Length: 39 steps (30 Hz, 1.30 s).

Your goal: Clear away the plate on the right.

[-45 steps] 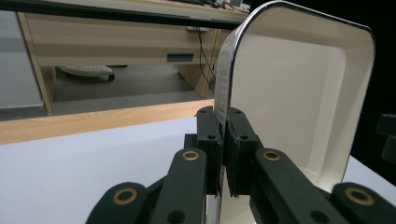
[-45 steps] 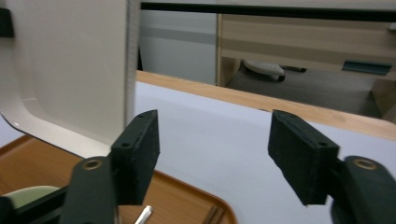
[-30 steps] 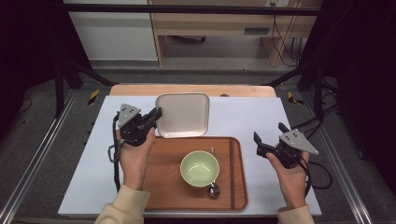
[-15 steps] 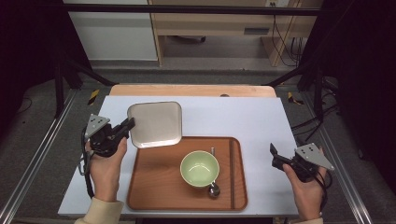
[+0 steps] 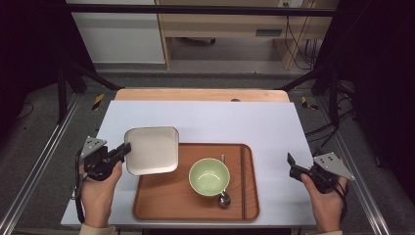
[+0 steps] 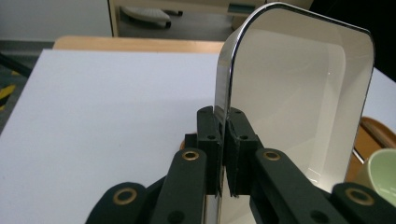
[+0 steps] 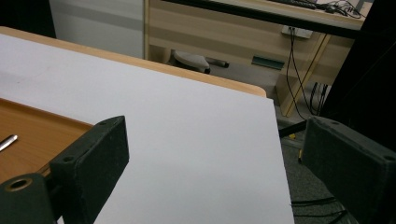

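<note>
A square metal plate point(image 5: 151, 149) is held by its left rim in my left gripper point(image 5: 125, 149), which is shut on it. The plate overlaps the far left corner of the wooden tray point(image 5: 166, 196). In the left gripper view the plate point(image 6: 299, 93) stands on edge between the two pads point(image 6: 210, 135), with my left gripper point(image 6: 225, 140) pinching the rim. My right gripper point(image 5: 292, 166) is over the white table to the right of the tray. In the right gripper view my right gripper point(image 7: 215, 158) is open with nothing between its jaws.
On the tray stand a green bowl point(image 5: 209, 176), a spoon point(image 5: 224, 198) and chopsticks point(image 5: 241, 181). The white table top point(image 5: 235, 122) spreads behind the tray, with its right edge point(image 7: 275, 154) close to my right gripper. Cables and furniture lie on the floor beyond.
My left gripper has carried the plate left and toward the near edge, off the spot behind the tray. My right gripper has drifted right and nearer, then stayed put.
</note>
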Each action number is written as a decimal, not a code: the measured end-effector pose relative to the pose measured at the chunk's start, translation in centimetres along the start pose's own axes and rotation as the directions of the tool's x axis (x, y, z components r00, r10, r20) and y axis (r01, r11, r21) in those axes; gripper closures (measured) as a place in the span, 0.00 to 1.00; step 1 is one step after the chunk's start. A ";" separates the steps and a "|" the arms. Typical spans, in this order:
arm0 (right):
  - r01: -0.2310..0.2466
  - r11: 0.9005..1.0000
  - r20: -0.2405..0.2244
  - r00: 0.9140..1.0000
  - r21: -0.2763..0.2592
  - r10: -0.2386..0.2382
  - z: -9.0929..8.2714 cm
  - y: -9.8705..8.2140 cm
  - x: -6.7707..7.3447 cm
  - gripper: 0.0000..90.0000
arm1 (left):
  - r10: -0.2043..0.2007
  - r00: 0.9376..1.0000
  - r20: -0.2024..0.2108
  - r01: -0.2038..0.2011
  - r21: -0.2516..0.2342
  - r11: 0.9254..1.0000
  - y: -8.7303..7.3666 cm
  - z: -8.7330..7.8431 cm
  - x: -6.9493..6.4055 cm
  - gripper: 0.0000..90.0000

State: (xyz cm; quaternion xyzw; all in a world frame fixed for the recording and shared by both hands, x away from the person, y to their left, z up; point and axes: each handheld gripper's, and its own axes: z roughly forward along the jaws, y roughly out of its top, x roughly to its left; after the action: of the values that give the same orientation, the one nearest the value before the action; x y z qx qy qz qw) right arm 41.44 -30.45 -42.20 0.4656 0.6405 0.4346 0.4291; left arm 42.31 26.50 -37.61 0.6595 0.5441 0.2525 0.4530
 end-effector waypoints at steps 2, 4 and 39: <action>0.006 1.000 -0.001 1.000 0.001 -0.006 0.0 0.0 0.1 0.09 | 0.001 1.000 -0.013 -0.001 0.011 1.000 -0.5 -0.1 -0.1 0.95; 0.008 1.000 -0.005 1.000 0.000 -0.008 0.0 0.1 0.2 0.09 | 0.002 1.000 -0.017 -0.001 0.031 1.000 -1.3 -0.1 -0.3 0.95; 0.049 0.997 -0.070 0.997 0.065 -0.044 0.9 -0.5 1.4 0.10 | -0.069 0.996 0.052 0.055 0.223 0.973 -5.9 4.9 -0.5 0.97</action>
State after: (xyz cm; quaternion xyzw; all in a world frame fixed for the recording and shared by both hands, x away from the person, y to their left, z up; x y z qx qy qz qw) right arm 41.93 -29.01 -43.09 0.4494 0.6796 0.4186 0.4012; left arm 43.35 24.42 -44.98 0.6959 0.5755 0.1562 0.4002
